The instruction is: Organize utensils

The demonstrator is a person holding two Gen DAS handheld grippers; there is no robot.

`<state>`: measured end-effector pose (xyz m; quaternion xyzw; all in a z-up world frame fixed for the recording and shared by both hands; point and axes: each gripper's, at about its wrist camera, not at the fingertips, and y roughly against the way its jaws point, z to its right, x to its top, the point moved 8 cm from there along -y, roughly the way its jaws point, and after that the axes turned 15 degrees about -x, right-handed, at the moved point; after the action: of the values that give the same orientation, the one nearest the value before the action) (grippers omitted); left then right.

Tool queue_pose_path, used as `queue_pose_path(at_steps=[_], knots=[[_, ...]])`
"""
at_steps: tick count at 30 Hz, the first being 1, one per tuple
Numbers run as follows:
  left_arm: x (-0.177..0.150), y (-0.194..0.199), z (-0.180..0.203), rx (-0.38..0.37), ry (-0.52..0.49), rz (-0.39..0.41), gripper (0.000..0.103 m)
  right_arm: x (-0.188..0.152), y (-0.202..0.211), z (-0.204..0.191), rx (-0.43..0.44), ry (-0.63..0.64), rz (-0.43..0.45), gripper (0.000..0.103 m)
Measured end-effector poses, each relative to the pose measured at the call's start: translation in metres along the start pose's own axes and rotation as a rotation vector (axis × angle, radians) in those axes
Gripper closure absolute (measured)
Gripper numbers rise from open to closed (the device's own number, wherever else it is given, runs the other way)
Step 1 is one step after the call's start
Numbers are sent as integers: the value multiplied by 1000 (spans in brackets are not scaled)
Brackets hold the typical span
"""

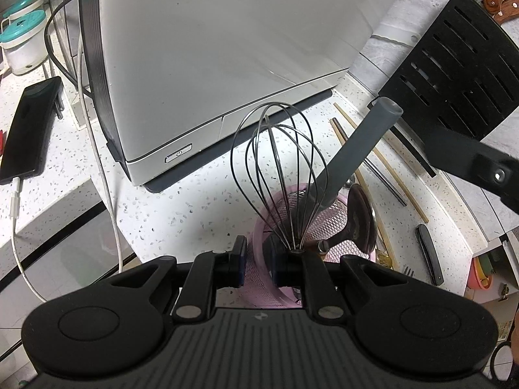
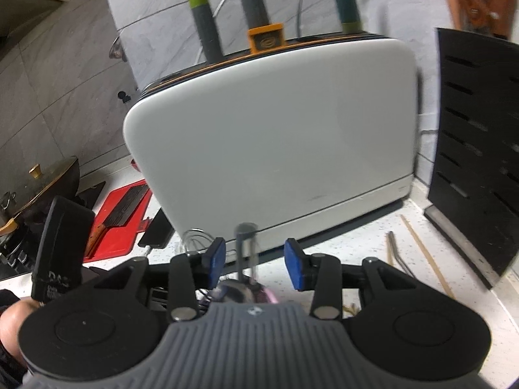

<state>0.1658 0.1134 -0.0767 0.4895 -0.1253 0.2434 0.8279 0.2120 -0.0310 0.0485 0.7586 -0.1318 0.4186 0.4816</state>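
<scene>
A: Where's the whisk (image 1: pixel 279 175)?

B: Upright in the pink basket (image 1: pixel 337 223), wires up, w/ a grey handle (image 1: pixel 356 149) leaning beside it. Left gripper (image 1: pixel 258 261) nearly pressed together, pinching the basket's mesh rim to steady it.

A: Right gripper (image 2: pixel 254 264)?

B: Spread, nothing between the pads; grey handle stands just ahead, untouched. Looks like it let go after dropping that utensil in.

A: So step = loading the basket. Next?

B: Prob fetch another: chopsticks (image 1: pixel 382 159) & a fork (image 1: pixel 408 272) lie loose on the worktop (image 1: pixel 181 207) right of the basket, near the black rack (image 1: pixel 454 74). Needs a low, flat pinch; left hold on the rim would stop the basket tipping.
</scene>
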Motion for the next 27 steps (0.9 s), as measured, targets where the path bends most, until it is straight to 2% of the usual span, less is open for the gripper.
queue_pose_path(at_steps=[3,10,17,22,27], knots=[[0,0,0,-1,0,0,87,-8,2,22,-35,-10,-4,62],[1,-1,1,-6,-2,-2,87,-42,-2,102,-182,-90,-48,62],[1,-1,0,-7,-1,-2,87,-77,-3,163,-302,-143,-103,62],[1,0,0,-6,-2,0,87,-113,-19,193,-392,-134,-192,62],[1,0,2,2,-4,-1,87,-132,-27,205,-427,-111,-236,62]])
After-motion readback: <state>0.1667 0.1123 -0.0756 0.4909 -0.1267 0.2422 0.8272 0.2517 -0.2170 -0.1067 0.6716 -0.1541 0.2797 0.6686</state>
